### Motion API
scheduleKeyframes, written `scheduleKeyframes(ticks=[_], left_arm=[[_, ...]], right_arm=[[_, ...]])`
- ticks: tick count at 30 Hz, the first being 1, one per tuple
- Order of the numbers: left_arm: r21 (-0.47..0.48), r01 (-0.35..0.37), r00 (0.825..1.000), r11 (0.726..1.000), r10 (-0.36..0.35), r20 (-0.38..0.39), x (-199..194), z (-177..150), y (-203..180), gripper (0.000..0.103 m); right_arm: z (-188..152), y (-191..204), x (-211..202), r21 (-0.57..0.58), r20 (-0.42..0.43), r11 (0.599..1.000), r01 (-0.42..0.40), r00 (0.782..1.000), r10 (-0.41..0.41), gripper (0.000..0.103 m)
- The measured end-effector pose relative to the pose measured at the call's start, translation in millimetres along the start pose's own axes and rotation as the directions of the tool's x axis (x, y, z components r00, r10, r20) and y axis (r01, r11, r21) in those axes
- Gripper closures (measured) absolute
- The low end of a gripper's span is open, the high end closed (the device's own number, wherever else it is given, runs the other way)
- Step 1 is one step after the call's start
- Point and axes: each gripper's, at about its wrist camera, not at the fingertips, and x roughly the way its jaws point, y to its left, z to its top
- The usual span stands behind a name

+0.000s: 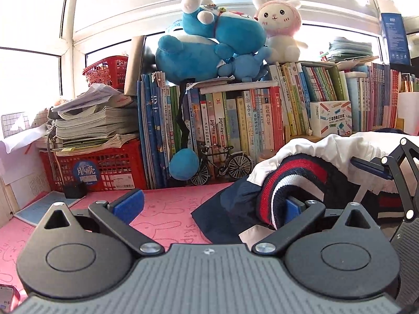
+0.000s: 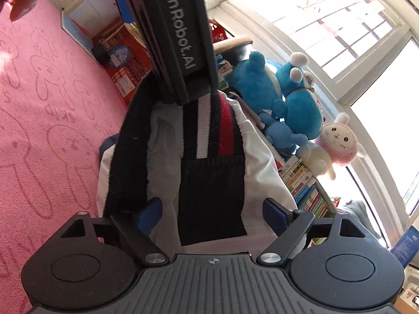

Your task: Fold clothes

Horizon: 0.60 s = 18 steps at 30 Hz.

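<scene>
jaws, left gripper (image 1: 212,206): spread wide, the striped cuff draped over the right blue pad only, nothing pinched. jaws, right gripper (image 2: 213,209): apart, dark knit band between the pads, not pressed. white garment with navy, red and white ribbed knit trim (image 2: 262,157): bunched on the pink rabbit-print mat (image 1: 162,214), right of centre, near the row of upright books (image 1: 235,123).
</scene>
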Motion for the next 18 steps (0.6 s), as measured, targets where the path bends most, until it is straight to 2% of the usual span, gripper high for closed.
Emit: scheduleKeyframes(ticks=[2,4,6,7,9,11,14,16,18], left_arm=[[-0.011,0.039,0.999,0.999,-0.039,-0.006,-1.1,-3.6,2.4,0.0],[-0.013,0.114,0.993,0.993,-0.115,-0.022,-1.9,-9.0,-0.5,0.0],[0.014,0.178,0.983,0.984,-0.177,-0.05,1.2,-14.0,-10.4,0.0],[0.041,0.181,0.982,0.983,-0.178,-0.061,4.3,-16.2,-18.8,0.0],[0.091,0.15,0.987,0.984,-0.144,-0.071,13.2,-18.9,-35.2,0.0],[0.085,0.112,0.992,0.99,-0.107,-0.063,23.9,-16.8,-42.2,0.0],[-0.02,0.07,0.997,0.997,-0.07,-0.041,32.4,-5.1,-33.2,0.0],[-0.115,0.045,0.999,0.992,-0.048,-0.023,28.7,5.9,-18.3,0.0],[-0.159,0.029,1.0,0.987,-0.028,0.014,15.3,14.2,-5.1,0.0]], right_arm=[[-5.0,-14.5,-6.9,0.057,-0.005,0.998,0.027,1.0,-0.027,0.049],[-8.9,-30.5,-15.8,0.13,-0.002,0.99,0.058,0.998,-0.059,0.067],[-10.8,-44.3,-24.6,0.191,0.011,0.978,0.089,0.996,-0.093,0.073],[-10.8,-50.6,-29.2,0.215,0.02,0.971,0.102,0.994,-0.109,0.075],[-9.9,-58.2,-36.0,0.228,0.032,0.968,0.103,0.993,-0.114,0.075],[-10.7,-59.3,-39.4,0.223,0.03,0.971,0.085,0.995,-0.094,0.075],[-17.0,-51.4,-35.8,0.204,-0.01,0.978,0.028,1.0,-0.027,0.075],[-23.1,-38.3,-29.2,0.176,-0.042,0.984,-0.007,0.999,0.015,0.071],[-25.3,-27.3,-24.9,0.126,-0.05,0.992,0.004,0.999,0.002,0.071]])
